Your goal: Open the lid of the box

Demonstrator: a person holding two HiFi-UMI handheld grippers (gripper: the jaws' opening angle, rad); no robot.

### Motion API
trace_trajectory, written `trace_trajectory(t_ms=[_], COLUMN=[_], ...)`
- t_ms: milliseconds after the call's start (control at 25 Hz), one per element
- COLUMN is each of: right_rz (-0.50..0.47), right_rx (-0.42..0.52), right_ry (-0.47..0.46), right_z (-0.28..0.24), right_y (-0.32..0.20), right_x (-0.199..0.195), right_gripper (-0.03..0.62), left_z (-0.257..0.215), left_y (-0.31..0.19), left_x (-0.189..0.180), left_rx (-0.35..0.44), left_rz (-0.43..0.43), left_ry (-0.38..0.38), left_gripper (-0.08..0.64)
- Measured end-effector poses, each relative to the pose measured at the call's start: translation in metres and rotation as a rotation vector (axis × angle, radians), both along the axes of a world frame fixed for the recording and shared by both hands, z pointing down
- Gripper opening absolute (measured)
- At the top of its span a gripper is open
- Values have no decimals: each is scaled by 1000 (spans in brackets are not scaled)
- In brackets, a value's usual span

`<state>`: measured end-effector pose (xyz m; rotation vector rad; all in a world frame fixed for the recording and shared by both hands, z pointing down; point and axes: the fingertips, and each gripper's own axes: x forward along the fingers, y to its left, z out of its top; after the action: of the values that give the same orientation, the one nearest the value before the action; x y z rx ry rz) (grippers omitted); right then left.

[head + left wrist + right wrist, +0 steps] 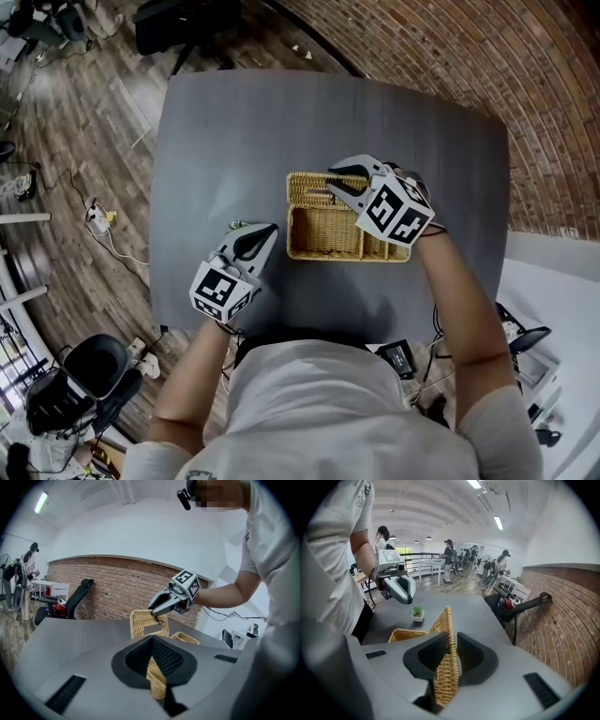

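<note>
A wicker box (323, 234) sits in the middle of the grey table (234, 131). Its lid (309, 187) is hinged along the far side and stands tilted up. My right gripper (339, 186) is shut on the lid's free edge; in the right gripper view the woven lid (446, 634) stands on edge between the jaws of the right gripper (451, 656). My left gripper (267, 234) is at the box's left wall, and in the left gripper view a strip of wicker (157, 681) is pinched between the jaws. From there the raised lid (143, 620) and the right gripper (158, 612) show.
A small potted plant (417, 612) stands on the table just left of the box, beside my left gripper (404, 592). An office chair (520, 606) and a brick wall lie beyond the table's far edge. Another chair (89, 375) stands on the floor at the near left.
</note>
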<state>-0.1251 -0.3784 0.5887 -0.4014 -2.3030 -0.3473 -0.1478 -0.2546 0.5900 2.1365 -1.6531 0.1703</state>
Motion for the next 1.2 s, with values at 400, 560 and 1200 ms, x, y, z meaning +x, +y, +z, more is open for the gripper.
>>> trace_trajectory(t_ms=[400,560,1200], right_rz=[14,61,154], right_rx=[9,49,12], right_ry=[8,-29,-127], right_z=[4,-5,-51], right_y=[-3,-15,40], right_x=[-14,-13,50], right_gripper=[80,85,109], left_z=[1,-6,-66], left_y=[6,6,34], left_x=[-5,-3,20], left_rx=[-4,10,91], left_rz=[14,15,2], left_ry=[17,5,-86], left_gripper=[11,11,11])
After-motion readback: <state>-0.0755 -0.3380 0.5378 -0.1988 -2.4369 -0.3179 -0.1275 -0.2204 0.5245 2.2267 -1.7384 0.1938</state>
